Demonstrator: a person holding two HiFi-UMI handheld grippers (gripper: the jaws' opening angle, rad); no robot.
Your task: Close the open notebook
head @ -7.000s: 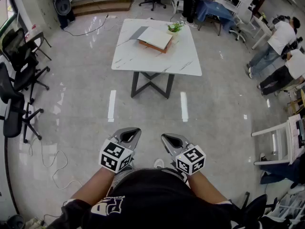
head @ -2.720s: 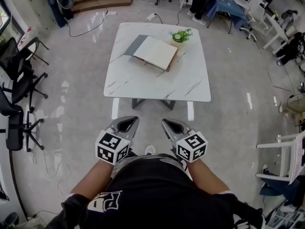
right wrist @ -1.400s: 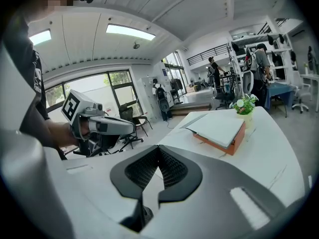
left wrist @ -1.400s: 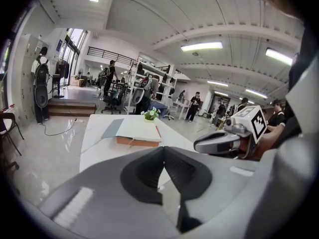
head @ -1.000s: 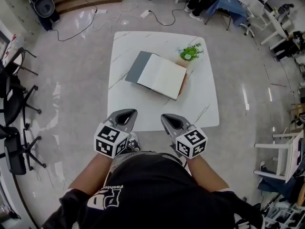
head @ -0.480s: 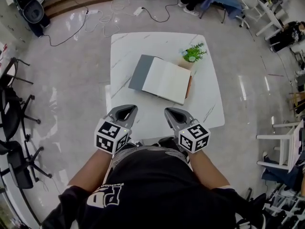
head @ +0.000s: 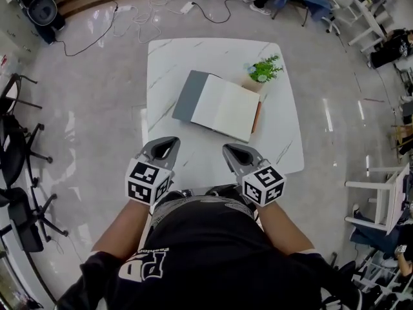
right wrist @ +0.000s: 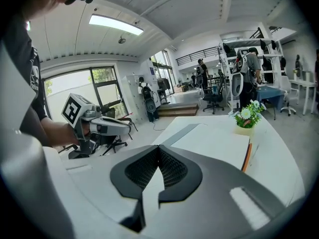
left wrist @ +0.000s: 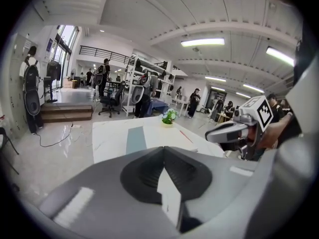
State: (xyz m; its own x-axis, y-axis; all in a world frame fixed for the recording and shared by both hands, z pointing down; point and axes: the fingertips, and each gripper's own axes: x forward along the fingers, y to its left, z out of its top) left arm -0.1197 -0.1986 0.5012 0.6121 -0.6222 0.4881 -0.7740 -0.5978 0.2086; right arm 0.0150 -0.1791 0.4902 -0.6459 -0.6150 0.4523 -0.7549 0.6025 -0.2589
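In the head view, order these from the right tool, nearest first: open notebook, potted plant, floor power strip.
1. Open white-paged notebook, middle of white table.
2. Small green potted plant, table's far right.
3. White power strip, floor beyond table.

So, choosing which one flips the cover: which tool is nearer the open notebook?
Right. The right tool sits just short of the near right corner of the notebook; the left tool is back and to its left, farther off.

The white, marble-veined desk (head: 193,53) carries an open notebook (head: 224,108) lying askew near its middle (pages blank), with a small potted plant (head: 264,69) just beside its far right corner.
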